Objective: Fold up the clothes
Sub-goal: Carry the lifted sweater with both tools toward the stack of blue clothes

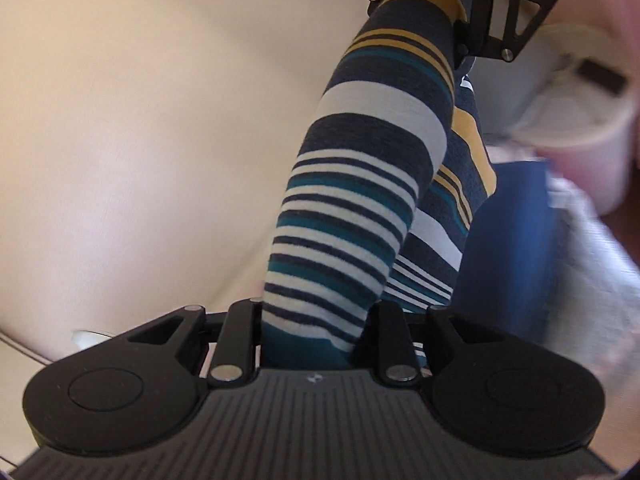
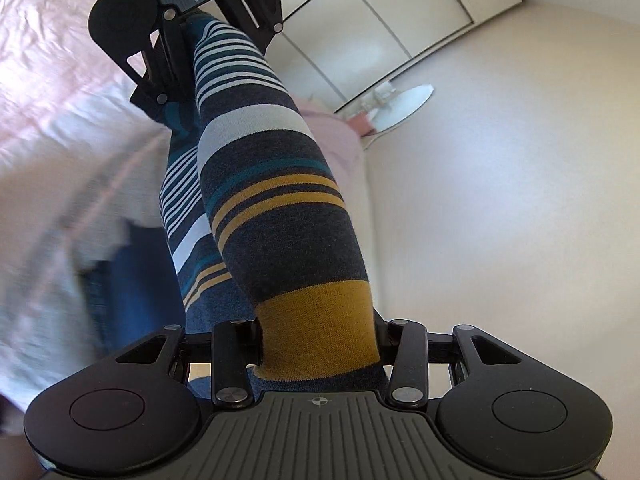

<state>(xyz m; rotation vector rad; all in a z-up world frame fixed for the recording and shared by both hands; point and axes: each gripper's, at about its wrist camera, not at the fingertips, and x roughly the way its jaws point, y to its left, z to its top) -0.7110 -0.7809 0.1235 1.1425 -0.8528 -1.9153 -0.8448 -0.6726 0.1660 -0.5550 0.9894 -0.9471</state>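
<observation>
Striped top [image 1: 360, 184] strung up in the air between both grippers, well above the bed [image 2: 48, 92]. Left gripper [image 1: 316, 320] pinching the teal-striped end, right gripper [image 2: 320, 344] clamped on the yellow band. Could slip out mid-swing, since knit is stretchy and bunched. Could also land twisted, as it's hanging doubled over. No readable brand or writing anywhere.

No words, labels or numbers can be read on anything here; print on the blurred background cannot be made out.
</observation>
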